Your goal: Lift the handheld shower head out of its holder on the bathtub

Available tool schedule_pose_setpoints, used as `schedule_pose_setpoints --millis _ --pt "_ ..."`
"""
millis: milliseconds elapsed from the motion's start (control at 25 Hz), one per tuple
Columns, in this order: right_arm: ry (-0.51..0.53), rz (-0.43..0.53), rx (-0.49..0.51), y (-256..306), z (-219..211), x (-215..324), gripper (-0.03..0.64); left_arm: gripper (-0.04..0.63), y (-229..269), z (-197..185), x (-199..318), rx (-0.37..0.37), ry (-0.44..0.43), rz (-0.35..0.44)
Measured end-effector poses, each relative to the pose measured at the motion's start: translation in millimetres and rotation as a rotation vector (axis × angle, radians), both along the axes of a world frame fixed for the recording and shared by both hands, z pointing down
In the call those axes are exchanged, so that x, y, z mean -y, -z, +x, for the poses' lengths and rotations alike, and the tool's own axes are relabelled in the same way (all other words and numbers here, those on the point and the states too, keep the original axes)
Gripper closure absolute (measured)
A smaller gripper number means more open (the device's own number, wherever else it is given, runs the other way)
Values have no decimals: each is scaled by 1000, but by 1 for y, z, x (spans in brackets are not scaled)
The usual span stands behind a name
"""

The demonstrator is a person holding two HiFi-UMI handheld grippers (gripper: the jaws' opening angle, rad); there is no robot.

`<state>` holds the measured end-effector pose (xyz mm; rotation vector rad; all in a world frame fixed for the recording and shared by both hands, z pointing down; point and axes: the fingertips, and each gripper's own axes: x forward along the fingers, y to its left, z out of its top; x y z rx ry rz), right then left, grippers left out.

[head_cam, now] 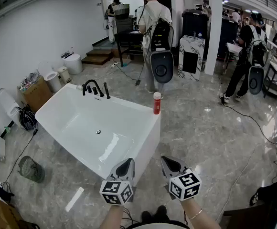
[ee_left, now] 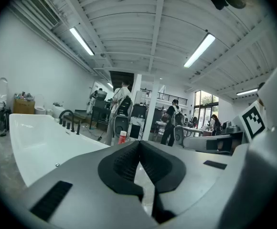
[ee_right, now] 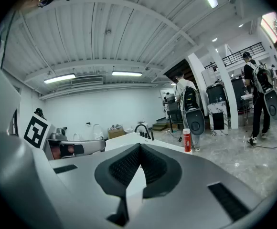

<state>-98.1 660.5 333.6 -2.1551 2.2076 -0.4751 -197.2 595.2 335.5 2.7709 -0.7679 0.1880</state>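
Note:
The white bathtub stands ahead and to the left in the head view. On its far rim sit a black curved faucet and, just right of it, the upright black handheld shower head in its holder. A red bottle stands on the tub's right corner. My left gripper and right gripper hover side by side near the tub's near corner, far from the shower head. Both are shut with nothing between their jaws. The left gripper view shows the faucet at a distance; the right gripper view shows the faucet and the bottle.
A person with a backpack stands just beyond the tub, another person at the right. A cardboard box and toilets line the left wall. Cables and a small fan lie on the marble floor.

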Motion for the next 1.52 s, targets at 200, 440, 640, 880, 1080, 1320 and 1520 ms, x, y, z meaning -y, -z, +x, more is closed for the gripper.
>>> schedule_pose_setpoints --millis 200,440,640,880,1080,1320,1520 --pt "-5 3 5 1 21 2 611 575 3 16 4 3 19 10" --pt "21 27 13 2 43 5 611 575 4 37 9 -1 48 29" --pt "30 67 13 8 61 -1 610 575 5 52 4 -8 60 47" --pt "32 66 32 6 90 12 610 575 2 77 22 2 73 42" --pt "29 48 58 -6 115 34 609 575 -14 101 50 44 87 32" --pt "29 22 56 -22 155 98 609 575 -29 137 120 55 110 24" --pt "63 9 72 -41 181 181 609 575 -53 172 203 73 122 4"
